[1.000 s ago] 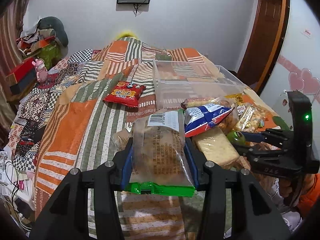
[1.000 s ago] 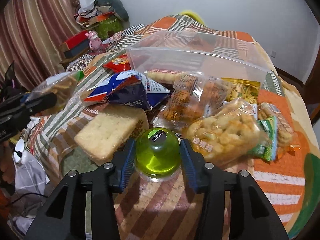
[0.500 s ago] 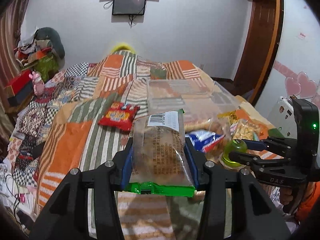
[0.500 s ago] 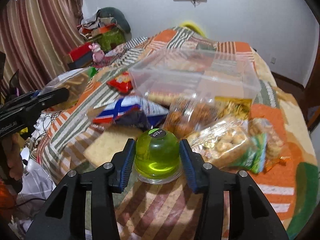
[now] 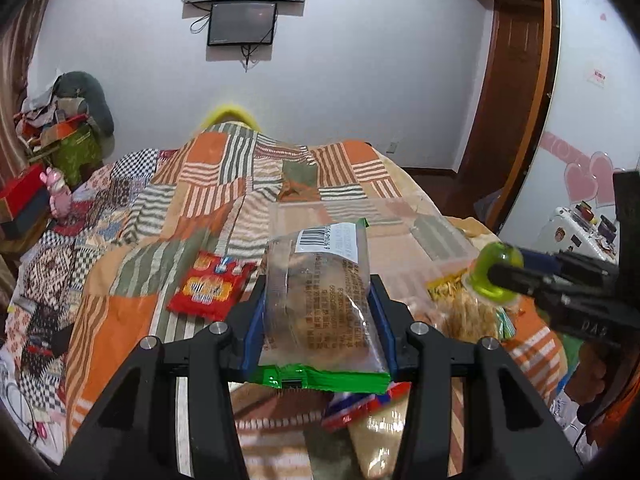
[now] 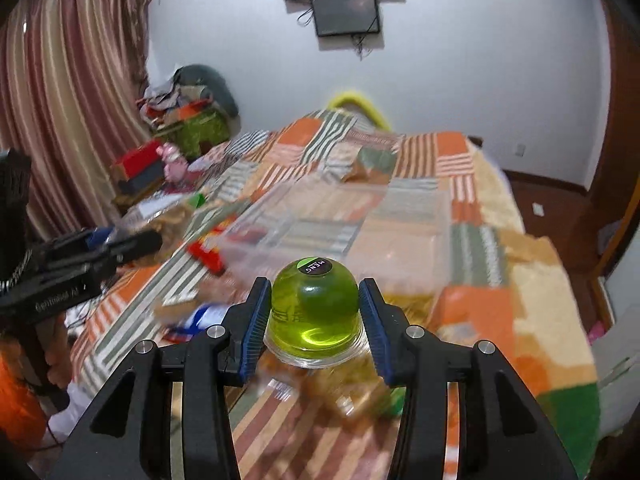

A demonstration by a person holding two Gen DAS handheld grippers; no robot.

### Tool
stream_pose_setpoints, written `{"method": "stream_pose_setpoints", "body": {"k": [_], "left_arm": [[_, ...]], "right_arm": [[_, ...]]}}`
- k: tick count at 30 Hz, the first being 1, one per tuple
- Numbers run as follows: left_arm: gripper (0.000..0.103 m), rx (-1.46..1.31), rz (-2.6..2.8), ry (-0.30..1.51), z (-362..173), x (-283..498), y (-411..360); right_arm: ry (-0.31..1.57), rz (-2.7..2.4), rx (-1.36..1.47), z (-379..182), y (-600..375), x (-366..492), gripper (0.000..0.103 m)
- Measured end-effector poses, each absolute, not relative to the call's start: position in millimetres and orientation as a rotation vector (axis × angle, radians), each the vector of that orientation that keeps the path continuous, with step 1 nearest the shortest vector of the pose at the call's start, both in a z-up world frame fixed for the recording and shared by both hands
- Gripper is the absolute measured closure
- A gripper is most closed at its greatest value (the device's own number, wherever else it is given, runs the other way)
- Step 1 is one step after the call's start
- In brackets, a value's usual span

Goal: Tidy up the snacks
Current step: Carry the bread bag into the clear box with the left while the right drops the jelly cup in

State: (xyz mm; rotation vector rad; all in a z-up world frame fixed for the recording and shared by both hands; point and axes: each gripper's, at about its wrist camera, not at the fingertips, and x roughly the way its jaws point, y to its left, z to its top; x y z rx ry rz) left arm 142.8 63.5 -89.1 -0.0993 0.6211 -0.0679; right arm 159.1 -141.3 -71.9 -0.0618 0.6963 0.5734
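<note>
On my left I see striped curtains (image 6: 60,120) and a cluttered side heap; the patchwork quilt (image 5: 224,184) covers the bed ahead, a red snack packet (image 5: 210,288) lying on it. My left gripper (image 5: 318,304) clamps a clear biscuit bag (image 5: 320,300) above the quilt. The clear tub (image 6: 360,224) sits mid-bed. My right gripper (image 6: 316,312) squeezes a green jelly cup (image 6: 314,304), lifted before the tub. A wooden door (image 5: 516,92) stands at right.
</note>
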Motion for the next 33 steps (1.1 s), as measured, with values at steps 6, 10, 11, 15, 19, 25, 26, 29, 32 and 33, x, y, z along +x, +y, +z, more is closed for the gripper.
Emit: {"method": "stream_pose_setpoints", "body": {"k": [6,10,11,15,19,25,26,29,32,33], "left_arm": [[0.056,-0.079,-0.094,0.636,-91,182,52],[0.056,-0.075,-0.107,0.663,-98,209,47],[0.056,-0.075,-0.109,0.673,-101,217,46],[0.057,-0.091,-0.123,0.732,-113,246,48],[0.057,-0.114,-0.121,0.792,-127,272,52],[0.056,-0.119,-0.136,0.84,-142,289,51],[0.056,-0.103,-0.138,0.842,-143,290,48],[0.055,-0.063,-0.138,0.834,-142,288,41],[0.054,-0.034,-0.139,0.826,-138,285,36],[0.054,-0.031,-0.138,0.821,-136,283,36]], "right_arm": [[0.691,0.517,-0.049,-75,-139,189,0.061],[0.697,0.498,-0.058,-79,-135,207,0.061],[0.698,0.492,-0.063,-80,-133,213,0.061],[0.716,0.475,-0.086,-84,-129,236,0.061],[0.745,0.458,-0.122,-94,-122,251,0.061],[0.808,0.466,-0.13,-111,-118,261,0.061],[0.818,0.468,-0.135,-114,-117,261,0.061],[0.839,0.466,-0.155,-119,-116,262,0.061],[0.864,0.473,-0.142,-121,-118,263,0.06],[0.874,0.477,-0.133,-121,-119,263,0.06]]}}
